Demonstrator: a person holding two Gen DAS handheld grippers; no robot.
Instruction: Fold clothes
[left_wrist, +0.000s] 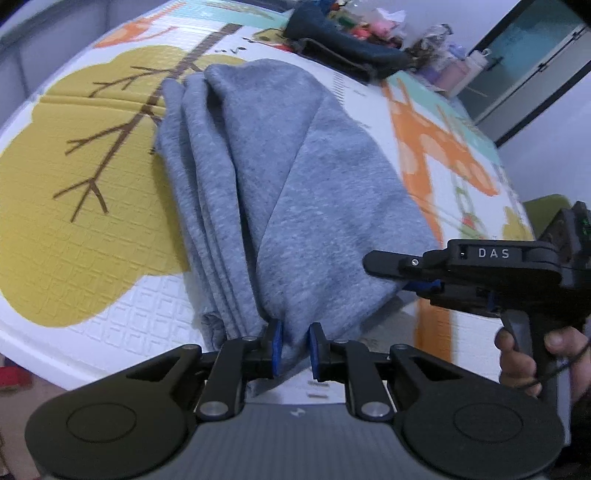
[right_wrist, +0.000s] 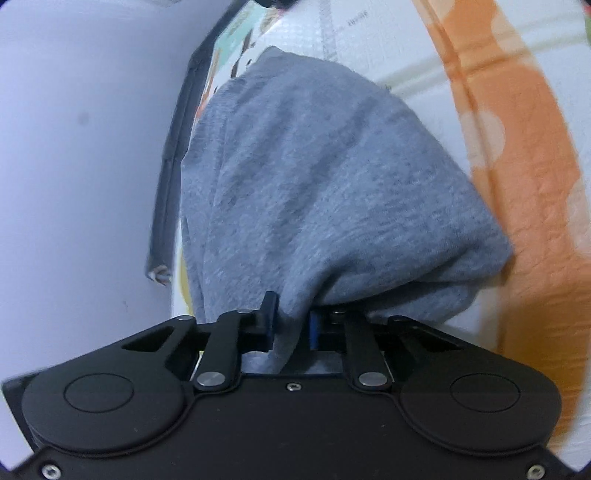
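Presently grey garment (left_wrist: 280, 177) is bunched lengthwise across the mat (left_wrist: 92, 229), near edge lifted | left gripper (left_wrist: 295, 349) and right gripper (right_wrist: 291, 325) are clamped on that hem, likely for folding it over.
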